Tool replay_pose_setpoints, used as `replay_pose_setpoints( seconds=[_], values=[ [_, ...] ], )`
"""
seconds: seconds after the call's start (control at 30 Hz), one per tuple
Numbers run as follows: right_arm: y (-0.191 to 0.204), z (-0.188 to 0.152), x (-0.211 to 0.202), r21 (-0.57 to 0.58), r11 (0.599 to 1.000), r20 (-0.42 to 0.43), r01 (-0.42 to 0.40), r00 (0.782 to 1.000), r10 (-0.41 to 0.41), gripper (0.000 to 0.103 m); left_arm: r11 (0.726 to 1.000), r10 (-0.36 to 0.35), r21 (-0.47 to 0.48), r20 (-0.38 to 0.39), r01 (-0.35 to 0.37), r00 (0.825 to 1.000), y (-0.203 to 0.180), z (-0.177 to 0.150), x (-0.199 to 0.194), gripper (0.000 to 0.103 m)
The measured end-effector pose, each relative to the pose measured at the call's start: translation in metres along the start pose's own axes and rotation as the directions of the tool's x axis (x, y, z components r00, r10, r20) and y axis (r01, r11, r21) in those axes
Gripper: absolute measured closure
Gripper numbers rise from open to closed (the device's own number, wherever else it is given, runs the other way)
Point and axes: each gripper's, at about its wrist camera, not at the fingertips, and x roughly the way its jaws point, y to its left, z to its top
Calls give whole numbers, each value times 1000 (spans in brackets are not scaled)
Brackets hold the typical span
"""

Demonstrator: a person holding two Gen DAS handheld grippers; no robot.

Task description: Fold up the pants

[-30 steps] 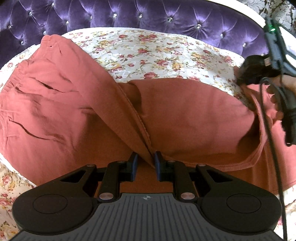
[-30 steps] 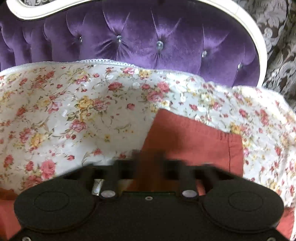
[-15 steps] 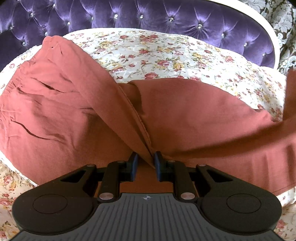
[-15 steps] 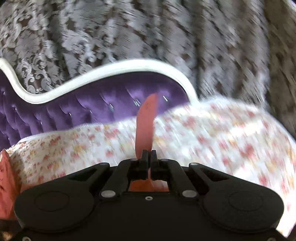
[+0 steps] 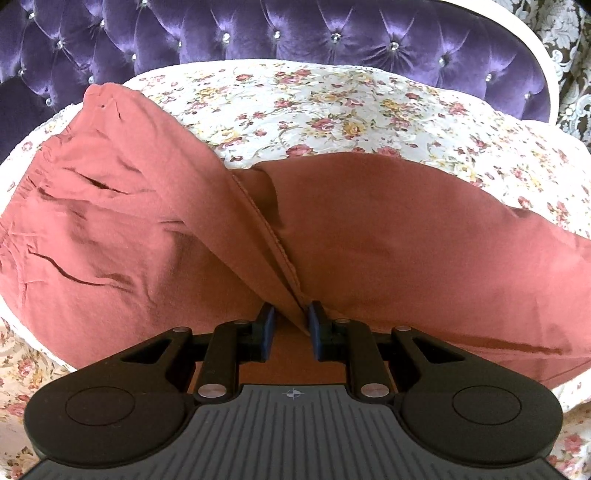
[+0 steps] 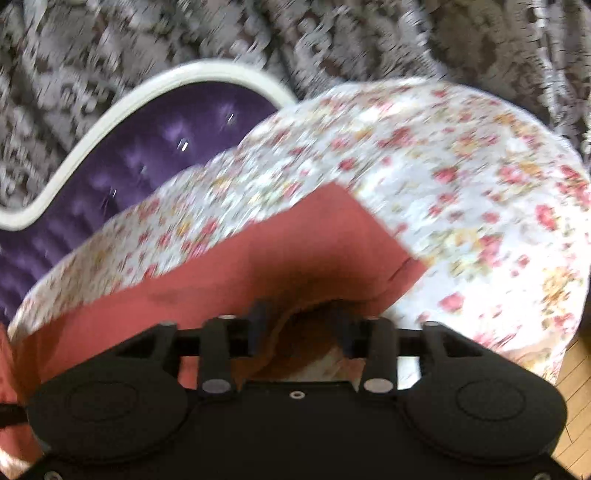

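Observation:
Rust-red pants [image 5: 369,229] lie spread across the flowered bedspread [image 5: 332,103], waist to the left and legs running off right. My left gripper [image 5: 290,326] is shut on a raised fold along the crotch seam, near the front edge. In the blurred right wrist view, the end of a pant leg [image 6: 295,251] lies flat on the bedspread [image 6: 461,184]. My right gripper [image 6: 301,325] sits over that leg's hem, its jaws opening. A loose edge of cloth hangs between them without being pressed.
A tufted purple headboard [image 5: 258,33] with a white frame [image 6: 110,110] runs along the back of the bed. Patterned grey curtain [image 6: 369,37] hangs behind it. The bed's right edge drops to a wooden floor [image 6: 576,387].
The right gripper swung right with the leg end, stretching the doubled-over leg out flat, then spread its jaws. The right hand left the left wrist view. The left gripper kept still.

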Motion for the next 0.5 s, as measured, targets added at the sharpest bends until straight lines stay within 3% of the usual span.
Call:
replay_pose_setpoints(
  seconds=[0.13, 0.3, 0.5],
  values=[
    [-15, 8, 0, 15, 1000, 53, 4, 999, -5, 47, 1000, 7, 7, 2, -7, 1000, -2, -1, 0, 83],
    [-19, 13, 4, -59, 997, 104, 41, 994, -35, 44, 1000, -2, 19, -2, 2, 1000, -1, -1, 2, 83],
    [-19, 20, 21, -168, 985, 76, -32, 996, 45, 44, 1000, -12, 20, -11, 13, 1000, 1, -1, 4, 83]
  ],
)
